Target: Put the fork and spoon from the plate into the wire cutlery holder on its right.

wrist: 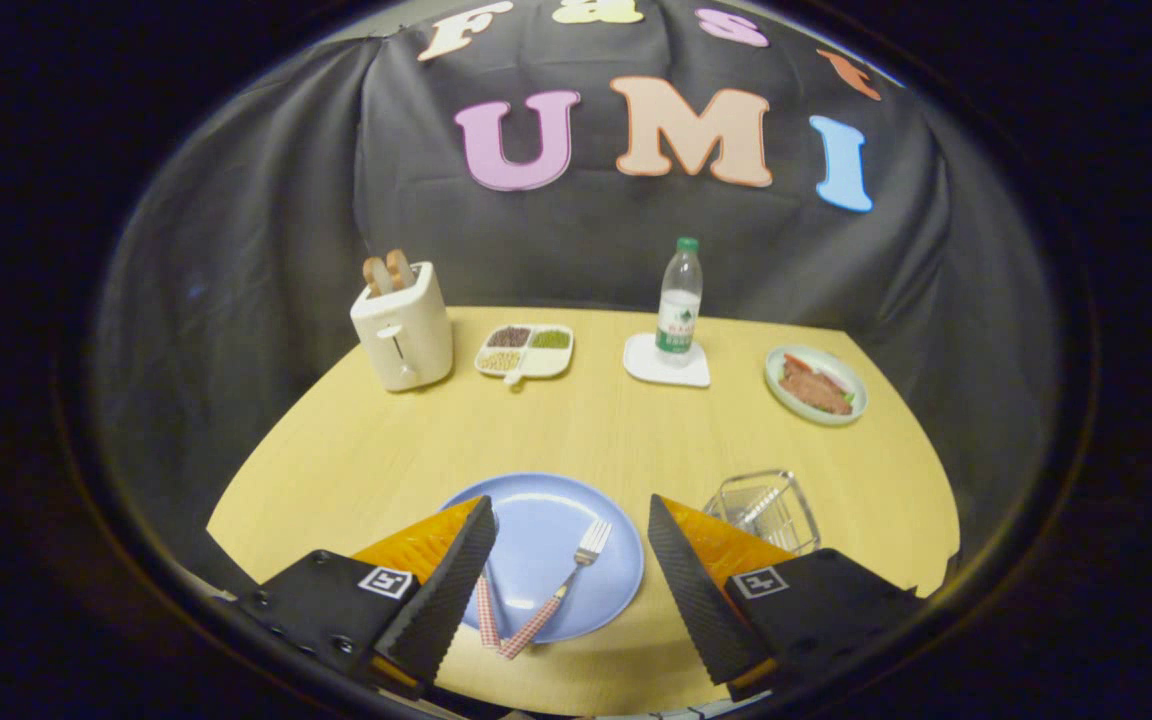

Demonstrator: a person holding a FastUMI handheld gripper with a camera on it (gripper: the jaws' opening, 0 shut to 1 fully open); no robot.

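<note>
A blue plate (546,525) lies on the wooden table just ahead of my fingers. On it rests a fork (576,565) with a red-checked handle, tines pointing away from me. Beside it, a second red-checked handle (487,610), the spoon's, runs under my left finger, its bowl hidden. The two handles meet in a V at the plate's near rim. The wire cutlery holder (764,508) stands right of the plate, just beyond my right finger. My gripper (573,570) hovers above the plate, open, with the fork below the gap between the fingers.
At the table's back stand a white toaster (403,325) with bread in it, a divided dish of beans (525,351), a water bottle (679,300) on a white coaster, and a green plate of food (815,385). Black cloth walls surround the table.
</note>
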